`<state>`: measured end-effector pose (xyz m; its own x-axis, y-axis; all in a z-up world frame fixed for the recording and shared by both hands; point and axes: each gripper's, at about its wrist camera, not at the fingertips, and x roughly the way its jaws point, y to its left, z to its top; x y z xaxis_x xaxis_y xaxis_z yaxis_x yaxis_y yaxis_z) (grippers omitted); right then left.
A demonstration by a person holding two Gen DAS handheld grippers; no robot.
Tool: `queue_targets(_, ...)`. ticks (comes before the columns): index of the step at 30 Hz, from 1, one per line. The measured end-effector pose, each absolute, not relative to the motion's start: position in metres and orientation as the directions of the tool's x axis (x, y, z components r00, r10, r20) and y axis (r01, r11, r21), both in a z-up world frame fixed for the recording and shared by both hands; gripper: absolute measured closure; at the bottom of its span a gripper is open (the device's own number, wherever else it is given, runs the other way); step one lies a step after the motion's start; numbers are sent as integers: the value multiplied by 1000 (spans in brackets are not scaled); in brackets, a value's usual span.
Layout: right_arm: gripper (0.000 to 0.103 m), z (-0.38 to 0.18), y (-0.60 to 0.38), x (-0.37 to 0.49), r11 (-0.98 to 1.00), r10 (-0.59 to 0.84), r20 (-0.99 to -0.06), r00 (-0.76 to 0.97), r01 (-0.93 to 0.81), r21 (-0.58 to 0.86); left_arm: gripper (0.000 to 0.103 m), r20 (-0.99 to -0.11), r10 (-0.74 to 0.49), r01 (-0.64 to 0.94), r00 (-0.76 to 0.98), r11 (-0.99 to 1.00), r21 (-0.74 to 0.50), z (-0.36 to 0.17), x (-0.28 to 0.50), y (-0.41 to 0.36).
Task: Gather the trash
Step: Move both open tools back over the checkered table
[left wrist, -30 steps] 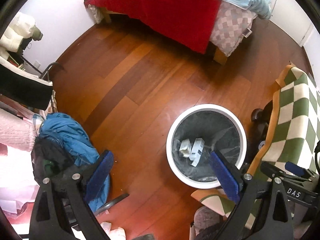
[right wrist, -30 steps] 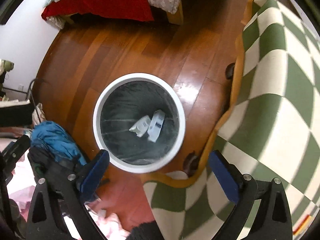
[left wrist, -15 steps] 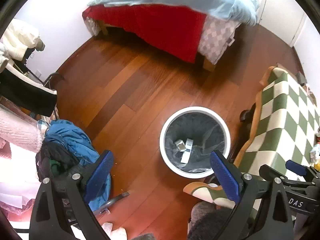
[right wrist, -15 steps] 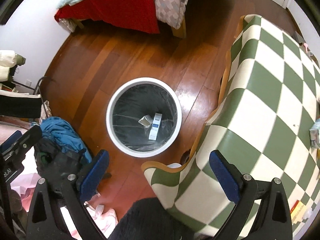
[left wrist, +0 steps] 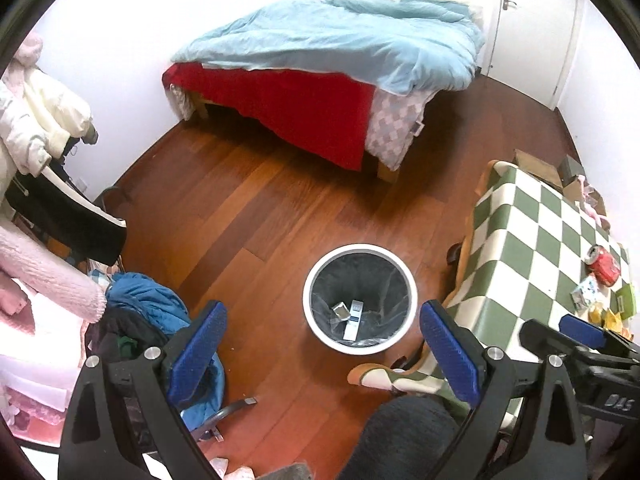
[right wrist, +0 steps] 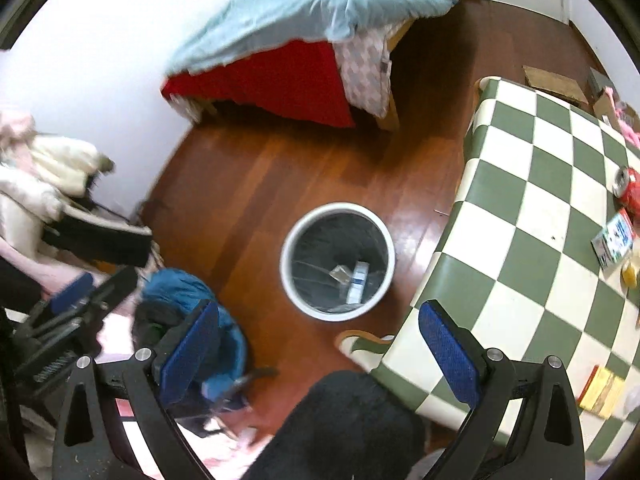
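A white round trash bin (left wrist: 320,272) with a black liner stands on the wood floor; it also shows in the right wrist view (right wrist: 289,240). Inside lie a white box (left wrist: 352,320) and a small crumpled wrapper (left wrist: 340,310). On the checkered tablecloth (right wrist: 520,216) lie a red soda can (right wrist: 631,191), a small carton (right wrist: 614,238) and other litter. The can also shows in the left wrist view (left wrist: 603,266). My left gripper (left wrist: 322,354) is open and empty, high above the bin. My right gripper (right wrist: 318,350) is open and empty, between bin and table.
A bed (left wrist: 332,52) with a light blue duvet and red sheet stands at the back. A chair piled with clothes (left wrist: 136,316) is at the left. The table edge (right wrist: 444,240) is close to the bin on the right. A dark knee (right wrist: 344,420) is below.
Both grippers have risen and pulled back from the bin, which now looks smaller. The tabletop with the can and litter has come into view at the right.
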<state>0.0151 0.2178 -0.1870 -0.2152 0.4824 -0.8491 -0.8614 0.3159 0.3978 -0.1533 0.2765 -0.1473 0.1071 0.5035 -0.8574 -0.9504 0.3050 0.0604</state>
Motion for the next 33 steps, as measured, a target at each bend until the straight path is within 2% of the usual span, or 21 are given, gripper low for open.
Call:
queue_targets(5,2,-168,154,54,418,549,-813,-194,-778,468,5,-849,512,-934,130,350,68,-147,-123,248)
queue_targets(8,2,-179,109,89,527,548,-823,-148,-704,477,4,-869,473,-911,147,406,67,-169,-91,230)
queue_targets(13,2,-228,18,168,745,474,-877,-81,-493,449,4,-908,390,-825,155,556,98,-225,-13,189)
queue_targets(19,2,-278,-105,264,909,344,-937,68,-275,314,4,-933,318,-660,169,740,132,-280,92,131)
queue_targets(20,4,-284,-114,276,915,336,-939,76,-261,306,4,-934,313,-631,170,762,141,-288,107,123)
queue_targets(23,23,-309,-137,306,929,303,-950,77,-244,277,4,-938,304,-558,166,814,165,-308,144,104)
queue_targets(28,29,-344,-141,328,921,318,-947,41,-252,298,4,-946,288,-439,150,877,197,-334,178,83)
queue_targets(31,37,-351,-136,328,915,316,-947,55,-281,289,4,-943,286,-375,172,904,206,-333,184,70)
queue_targets(33,61,-350,-125,326,898,318,-946,69,-342,277,4,-939,282,-325,198,922,208,-328,189,60)
